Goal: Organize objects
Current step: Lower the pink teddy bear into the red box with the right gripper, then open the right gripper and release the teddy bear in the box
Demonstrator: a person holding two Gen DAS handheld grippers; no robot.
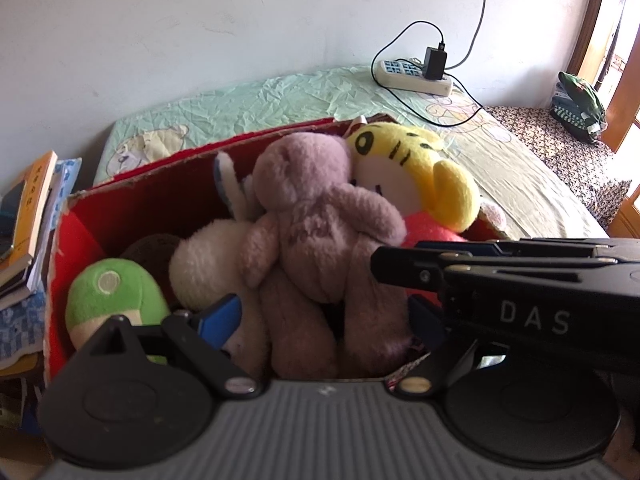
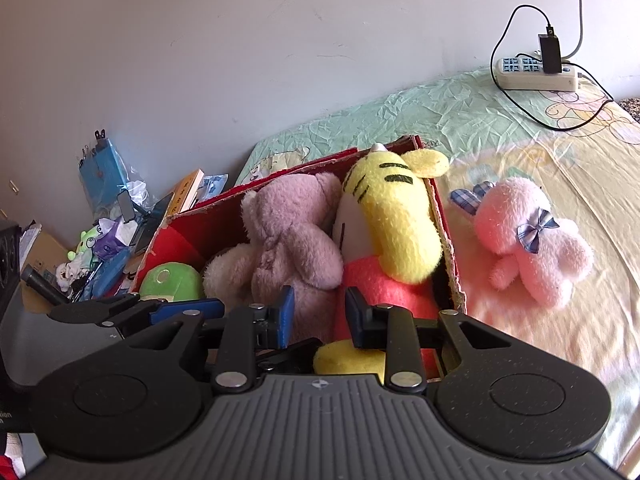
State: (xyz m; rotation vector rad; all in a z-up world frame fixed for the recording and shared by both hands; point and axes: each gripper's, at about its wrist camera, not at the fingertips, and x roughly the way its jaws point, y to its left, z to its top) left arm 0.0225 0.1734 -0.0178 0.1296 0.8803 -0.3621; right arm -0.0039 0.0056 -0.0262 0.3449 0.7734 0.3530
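right view only: pink bunny (image 2: 532, 240) beside box (image 2: 442, 216) | both tongs (image 1: 324, 316) (image 2: 318, 316) wide, empty

You have the bed (image 2: 532, 184) under a crinkled green-and-yellow cartoon sheet, and directly on it sit the red cardboard box (image 2: 446, 236), the pink plush rabbit (image 2: 528, 240) just beside its right wall, and a white power strip (image 2: 536, 76) near the wall.

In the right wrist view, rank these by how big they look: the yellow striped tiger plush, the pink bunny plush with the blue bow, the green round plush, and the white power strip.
1. Yellow striped tiger plush
2. Pink bunny plush with the blue bow
3. Green round plush, partly hidden, so unsure
4. White power strip, farthest away, so its real size is unsure
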